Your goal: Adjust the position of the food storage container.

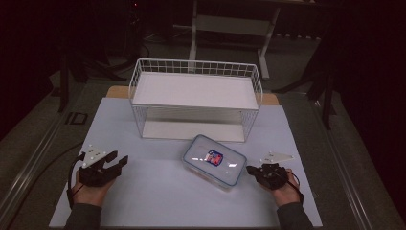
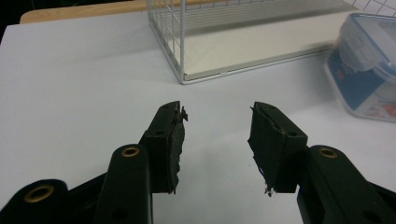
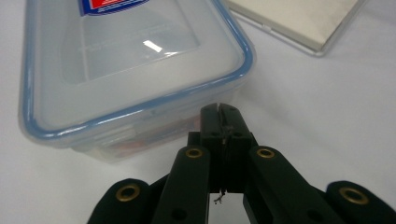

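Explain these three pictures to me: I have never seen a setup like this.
No robot here: a person holds a two-jaw hand tool in each hand. The high view looks down on a white table. The left gripper has its jaws apart with nothing between them. The right gripper has its jaws shut, empty, the tip close against the side of a clear box with a blue-rimmed lid. Behind stands a white wire rack. The other two pictures come from cameras riding on the grippers, looking along the black jaws: one toward the rack's corner, one at the box.
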Motion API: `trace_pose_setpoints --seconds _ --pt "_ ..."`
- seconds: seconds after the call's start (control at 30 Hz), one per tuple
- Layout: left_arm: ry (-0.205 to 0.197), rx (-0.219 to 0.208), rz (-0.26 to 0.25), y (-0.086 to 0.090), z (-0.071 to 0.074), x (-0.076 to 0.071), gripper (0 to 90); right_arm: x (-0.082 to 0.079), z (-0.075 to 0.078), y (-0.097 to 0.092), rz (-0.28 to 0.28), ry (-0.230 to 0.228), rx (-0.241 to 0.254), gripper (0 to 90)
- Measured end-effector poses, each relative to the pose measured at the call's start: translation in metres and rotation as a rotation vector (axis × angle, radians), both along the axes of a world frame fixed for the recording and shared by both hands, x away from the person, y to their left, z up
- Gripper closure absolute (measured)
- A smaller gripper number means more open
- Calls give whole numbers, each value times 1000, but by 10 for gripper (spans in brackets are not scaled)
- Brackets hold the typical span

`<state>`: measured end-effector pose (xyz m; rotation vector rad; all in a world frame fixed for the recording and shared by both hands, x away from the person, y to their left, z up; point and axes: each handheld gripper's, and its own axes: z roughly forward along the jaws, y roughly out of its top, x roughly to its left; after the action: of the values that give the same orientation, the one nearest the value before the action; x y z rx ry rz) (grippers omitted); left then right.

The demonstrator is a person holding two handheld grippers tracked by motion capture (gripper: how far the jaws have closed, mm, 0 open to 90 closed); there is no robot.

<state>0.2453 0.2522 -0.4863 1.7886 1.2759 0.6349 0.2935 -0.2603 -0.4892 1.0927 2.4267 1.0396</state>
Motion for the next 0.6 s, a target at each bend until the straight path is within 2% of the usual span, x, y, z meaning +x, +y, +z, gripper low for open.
trace_pose_setpoints --seconds 0.3,0.4,0.43,0.6 --pt "0 6 -7 -2 -1 1 538 25 -1 23 -46 -8 -4 896" --pt "0 8 -8 -2 -1 2 539 28 -1 26 -54 -13 -6 895" --pt "1 9 -9 -2 -1 2 539 35 -3 33 -71 -21 -6 896" --pt "5 12 -10 -2 -1 3 547 47 -9 47 -102 -18 -5 897"
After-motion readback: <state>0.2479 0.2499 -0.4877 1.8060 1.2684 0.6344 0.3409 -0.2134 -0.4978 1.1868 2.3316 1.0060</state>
